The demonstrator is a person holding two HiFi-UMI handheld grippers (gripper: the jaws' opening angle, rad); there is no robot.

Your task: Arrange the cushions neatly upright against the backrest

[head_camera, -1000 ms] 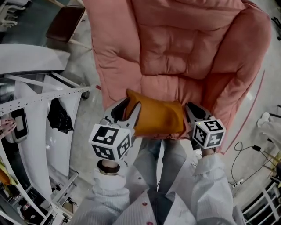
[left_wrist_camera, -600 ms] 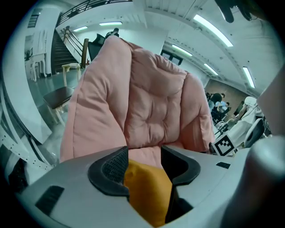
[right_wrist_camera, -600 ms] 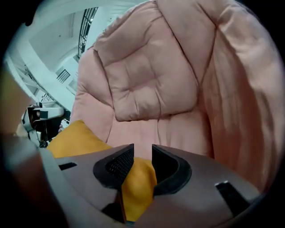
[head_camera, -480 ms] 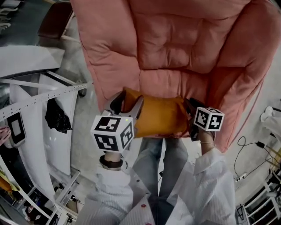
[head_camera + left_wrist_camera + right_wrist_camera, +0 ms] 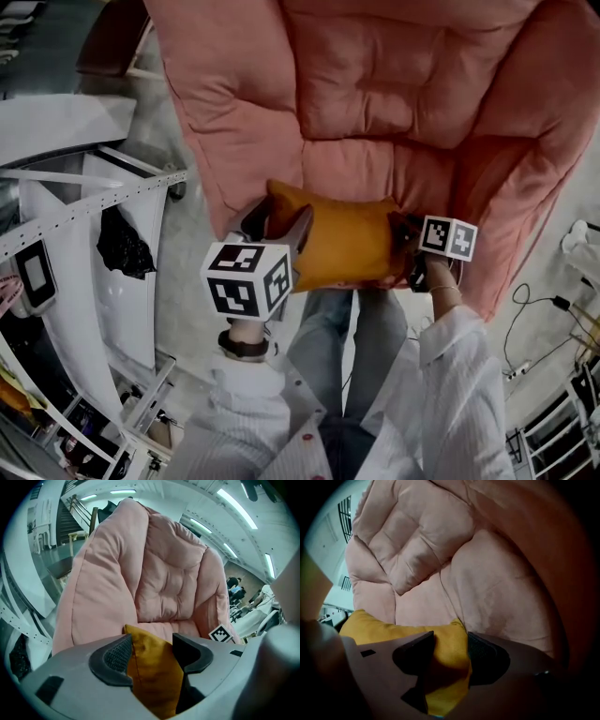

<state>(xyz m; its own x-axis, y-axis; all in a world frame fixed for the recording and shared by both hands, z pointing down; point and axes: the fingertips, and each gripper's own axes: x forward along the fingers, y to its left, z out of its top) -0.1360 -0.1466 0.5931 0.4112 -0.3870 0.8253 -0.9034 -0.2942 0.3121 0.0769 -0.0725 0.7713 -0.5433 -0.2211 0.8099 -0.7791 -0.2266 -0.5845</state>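
Orange cushion (image 5: pixel 347 244) on pink armchair (image 5: pixel 375 103) seat; left gripper (image 5: pixel 152 651), right gripper (image 5: pixel 450 651): jaws just opening, apart; cushion ends between, apparently unclamped.

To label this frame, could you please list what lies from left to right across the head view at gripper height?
From the left: phone → black bag → left gripper → cushion → right gripper → cable. Both grippers' fingers have just been opening, with the cushion's ends between them.

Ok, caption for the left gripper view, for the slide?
Left gripper, jaws just opening, orange cushion corner between them, facing the pink armchair.
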